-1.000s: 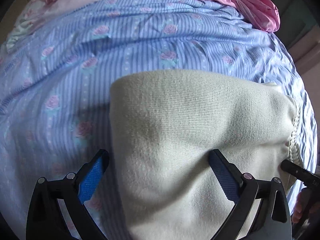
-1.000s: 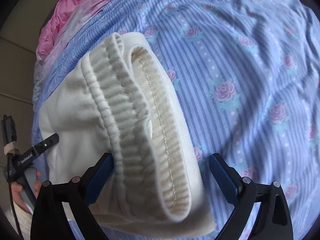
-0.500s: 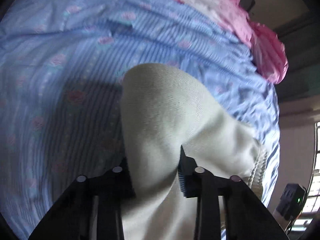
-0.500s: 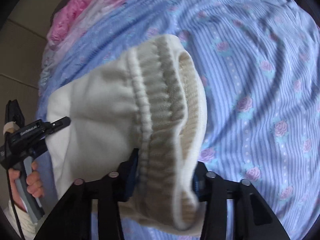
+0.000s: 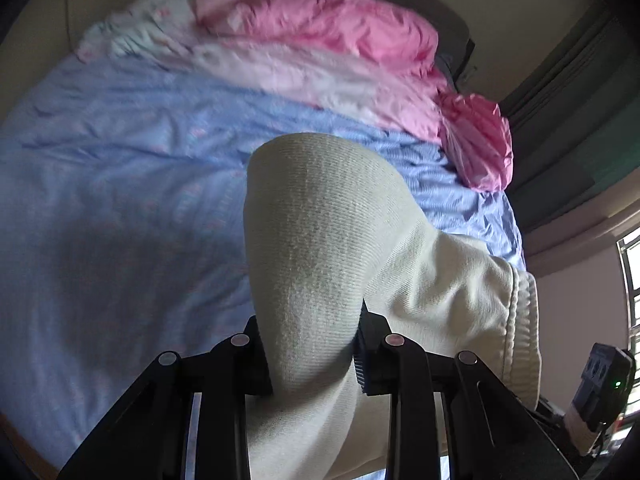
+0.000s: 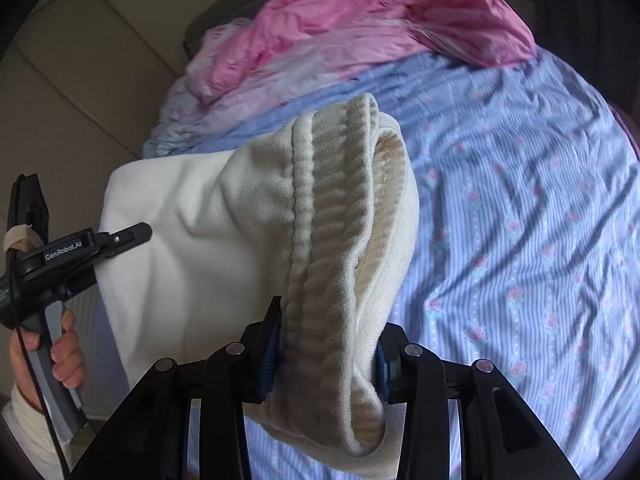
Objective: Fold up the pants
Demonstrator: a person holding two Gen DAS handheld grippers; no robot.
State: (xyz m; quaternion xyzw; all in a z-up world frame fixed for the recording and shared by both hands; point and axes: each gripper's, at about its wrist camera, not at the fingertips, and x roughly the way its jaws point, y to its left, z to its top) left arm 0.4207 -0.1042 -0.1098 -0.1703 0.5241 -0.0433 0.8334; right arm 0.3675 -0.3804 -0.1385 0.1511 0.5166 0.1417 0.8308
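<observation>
**Pants lifted for the fold**

While the cream pants (image 5: pixel 320 240) are held above the blue sheet (image 5: pixel 120 200), the left gripper (image 5: pixel 312 352) is clamped on plain cloth and the right gripper (image 6: pixel 326 356) on the ribbed waistband (image 6: pixel 332 220). A carry-over and even lay-down is judged due next.

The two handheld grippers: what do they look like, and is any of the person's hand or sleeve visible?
Both the left gripper and the right gripper have black linkage arms with silver pivot pins and blue ribbed finger pads. From the right wrist view, the left gripper reads "GenRobot.AI" in white, has a grey handle and a black cable. The bare left hand shows a cream sleeve.
</observation>
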